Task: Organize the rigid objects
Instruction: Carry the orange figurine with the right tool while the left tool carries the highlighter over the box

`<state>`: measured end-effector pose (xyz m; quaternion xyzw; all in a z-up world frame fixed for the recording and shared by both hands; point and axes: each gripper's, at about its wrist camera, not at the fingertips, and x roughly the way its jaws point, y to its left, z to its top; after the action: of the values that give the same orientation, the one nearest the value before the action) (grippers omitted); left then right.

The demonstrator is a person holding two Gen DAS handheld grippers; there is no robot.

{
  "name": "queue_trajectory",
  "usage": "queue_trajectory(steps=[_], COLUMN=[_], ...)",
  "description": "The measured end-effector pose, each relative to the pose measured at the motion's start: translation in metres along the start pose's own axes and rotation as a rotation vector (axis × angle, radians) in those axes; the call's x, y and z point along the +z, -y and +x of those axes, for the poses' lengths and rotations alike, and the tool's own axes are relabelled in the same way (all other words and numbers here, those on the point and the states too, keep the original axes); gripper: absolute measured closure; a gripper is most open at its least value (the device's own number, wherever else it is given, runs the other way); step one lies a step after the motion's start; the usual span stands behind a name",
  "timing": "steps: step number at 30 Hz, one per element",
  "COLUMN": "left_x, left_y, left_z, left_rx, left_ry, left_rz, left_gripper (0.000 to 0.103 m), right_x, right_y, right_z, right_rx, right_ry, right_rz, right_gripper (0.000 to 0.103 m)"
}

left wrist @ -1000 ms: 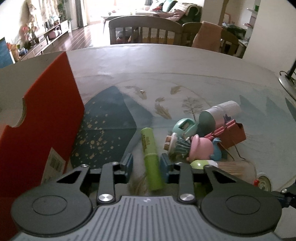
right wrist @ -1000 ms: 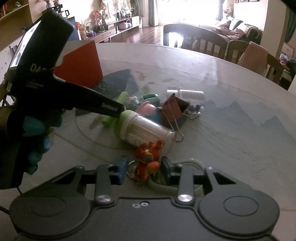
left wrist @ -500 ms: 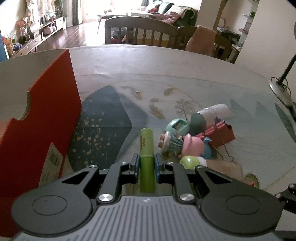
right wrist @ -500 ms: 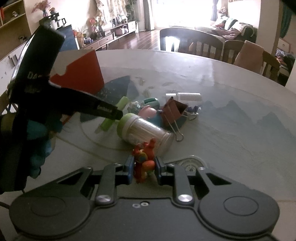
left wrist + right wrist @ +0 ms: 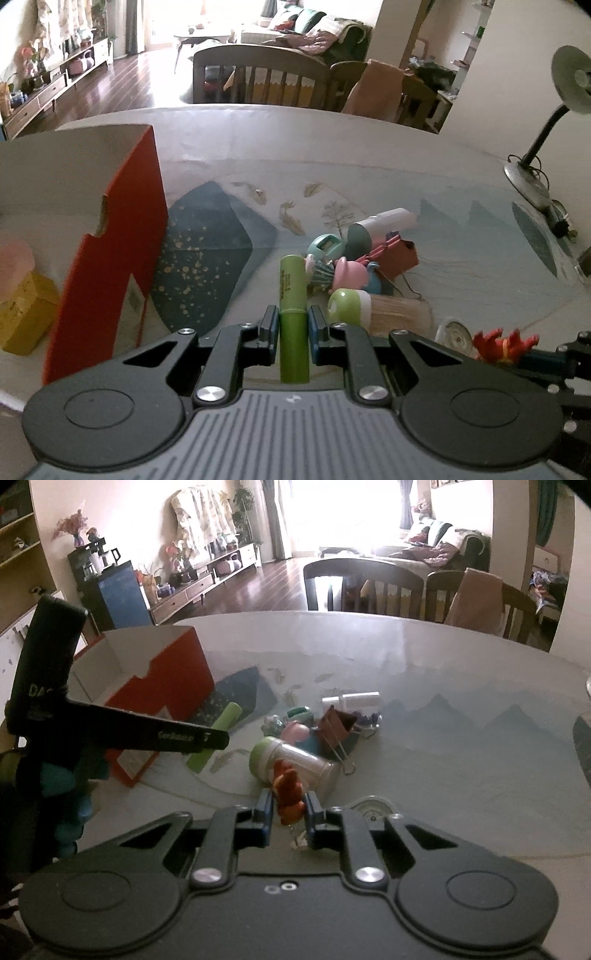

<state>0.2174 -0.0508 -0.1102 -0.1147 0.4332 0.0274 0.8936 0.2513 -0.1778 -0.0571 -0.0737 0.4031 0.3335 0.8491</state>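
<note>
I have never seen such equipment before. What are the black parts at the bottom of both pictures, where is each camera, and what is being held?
There is no robot. A person holds two hand tools, each with two fingers and a wide-angle camera looking forward along them, so each picture shows its own tool at the bottom. The left tool is shut on a green tube. The right tool is shut on a small red-orange toy figure. On the round table stands an open red box, and beside it lies a small pile: a pink pig figure, a brown binder clip, a white bottle and a green-capped jar of toothpicks.
</note>
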Motion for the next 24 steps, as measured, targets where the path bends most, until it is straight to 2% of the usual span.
queue_trajectory(steps=[14, 24], left_x=[0.005, 0.014], left_y=[-0.014, -0.037], left_z=[-0.059, -0.092], left_rx=[-0.081, -0.082], left_ry=[0.031, 0.055], left_rz=[0.027, 0.066], left_gripper=[0.087, 0.087], right_x=[0.022, 0.049], right_y=[-0.024, -0.062], right_z=[-0.039, -0.048], right_rx=[0.011, 0.023], right_ry=[0.074, 0.109], right_rz=[0.036, 0.003], right_gripper=[0.087, 0.087])
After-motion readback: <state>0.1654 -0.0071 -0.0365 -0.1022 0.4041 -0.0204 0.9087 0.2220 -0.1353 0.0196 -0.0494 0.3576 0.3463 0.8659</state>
